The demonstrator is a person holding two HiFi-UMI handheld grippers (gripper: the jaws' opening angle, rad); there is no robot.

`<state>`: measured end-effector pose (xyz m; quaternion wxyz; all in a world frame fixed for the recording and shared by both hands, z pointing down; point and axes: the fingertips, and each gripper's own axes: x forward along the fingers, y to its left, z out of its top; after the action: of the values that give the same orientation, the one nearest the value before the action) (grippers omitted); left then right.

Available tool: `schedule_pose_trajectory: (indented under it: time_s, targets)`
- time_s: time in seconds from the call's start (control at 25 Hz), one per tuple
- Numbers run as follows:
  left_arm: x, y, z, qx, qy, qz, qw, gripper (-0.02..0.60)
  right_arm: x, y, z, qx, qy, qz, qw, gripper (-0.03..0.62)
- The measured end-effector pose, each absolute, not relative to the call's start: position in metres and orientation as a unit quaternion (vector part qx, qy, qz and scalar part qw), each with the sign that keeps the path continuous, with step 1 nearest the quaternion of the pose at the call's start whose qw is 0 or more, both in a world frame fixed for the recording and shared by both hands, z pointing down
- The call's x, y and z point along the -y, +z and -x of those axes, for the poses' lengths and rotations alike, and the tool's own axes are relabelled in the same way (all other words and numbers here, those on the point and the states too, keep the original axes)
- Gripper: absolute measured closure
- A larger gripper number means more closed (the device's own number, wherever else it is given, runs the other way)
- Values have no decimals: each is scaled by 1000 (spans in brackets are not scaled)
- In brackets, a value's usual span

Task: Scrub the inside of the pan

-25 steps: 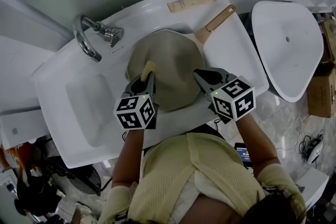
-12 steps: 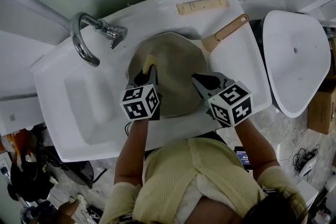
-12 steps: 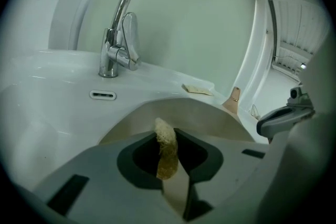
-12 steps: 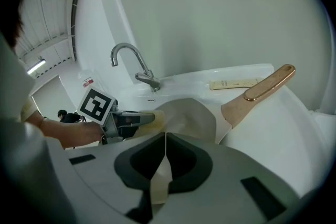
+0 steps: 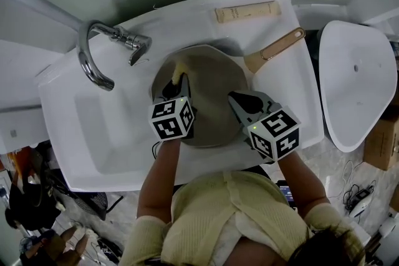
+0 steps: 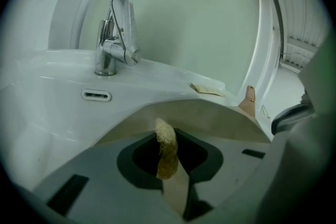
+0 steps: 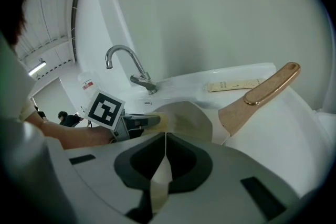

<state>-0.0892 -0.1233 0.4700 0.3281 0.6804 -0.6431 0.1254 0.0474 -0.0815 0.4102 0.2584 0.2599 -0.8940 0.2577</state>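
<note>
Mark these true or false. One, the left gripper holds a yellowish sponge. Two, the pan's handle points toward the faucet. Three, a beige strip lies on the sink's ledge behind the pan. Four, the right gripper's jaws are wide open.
1. True: the left gripper is clamped on the sponge.
2. False: the pan has its handle pointing away from the faucet.
3. True: the beige strip lies on the sink ledge.
4. False: the right gripper is closed on the pan's near rim.

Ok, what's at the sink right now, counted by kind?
Pan: 1
Sponge: 1
Faucet: 1
Beige strip: 1
Tools: 2, left tool and right tool
Total: 6
</note>
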Motion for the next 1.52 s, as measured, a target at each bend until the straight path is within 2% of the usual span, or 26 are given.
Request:
schedule_pose_trajectory:
  time_s: [0.84, 1.28, 1.36, 1.44, 1.52]
  targets:
    - [155, 479, 57, 618, 153, -709, 304, 468, 115, 402, -83, 883, 237, -334, 232, 565]
    - [156, 480, 28, 573, 155, -744, 307, 468, 123, 415, -115, 847, 245, -396, 255, 562]
    - [155, 479, 21, 560, 156, -754, 306, 468, 119, 420, -116, 844, 254, -392, 264, 551]
    - [154, 479, 13, 548, 157, -763, 304, 468, 114, 425, -112, 842, 270, -381, 269, 484]
    - [153, 480, 7, 538, 158, -771, 302, 468, 109, 430, -108, 840, 280, -375, 273, 484]
